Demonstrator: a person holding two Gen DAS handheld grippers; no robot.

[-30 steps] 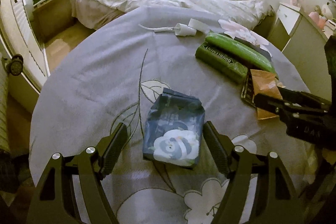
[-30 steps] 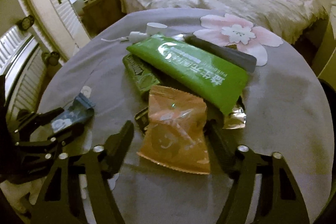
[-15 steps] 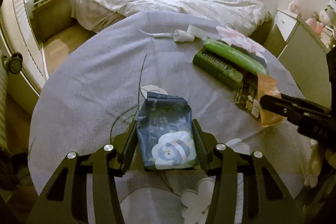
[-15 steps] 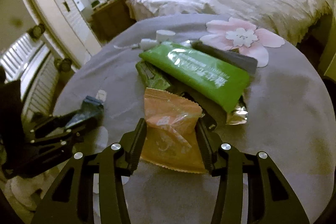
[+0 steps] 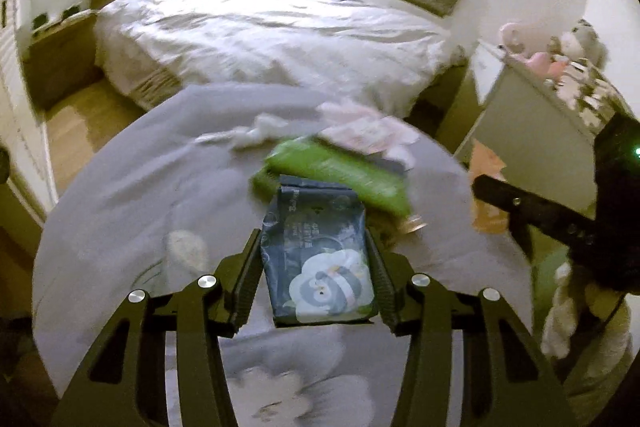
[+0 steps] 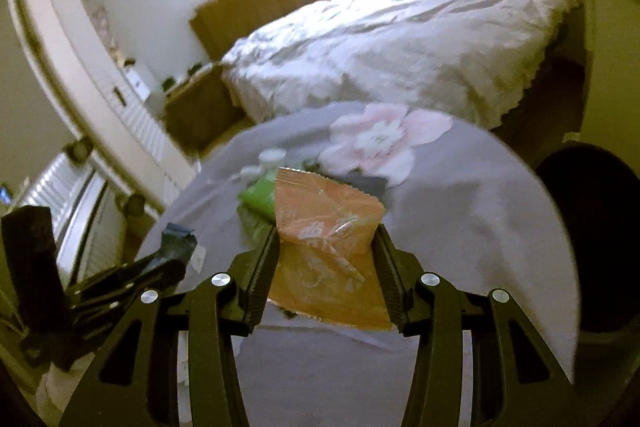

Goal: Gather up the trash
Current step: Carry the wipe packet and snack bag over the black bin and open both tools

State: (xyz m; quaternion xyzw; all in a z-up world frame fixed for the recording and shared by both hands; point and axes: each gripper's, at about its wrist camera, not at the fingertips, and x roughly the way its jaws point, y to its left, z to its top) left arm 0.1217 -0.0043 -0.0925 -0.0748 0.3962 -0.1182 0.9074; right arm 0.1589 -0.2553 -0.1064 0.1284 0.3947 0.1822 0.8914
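Left hand-held gripper: clamped on the dark blue soft-plastic wipes pack with a panda print, above the grey flowered counter; might sag loose.
Right hand-held gripper: pinched the crinkled orange foil snack wrapper; slick foil could slip.
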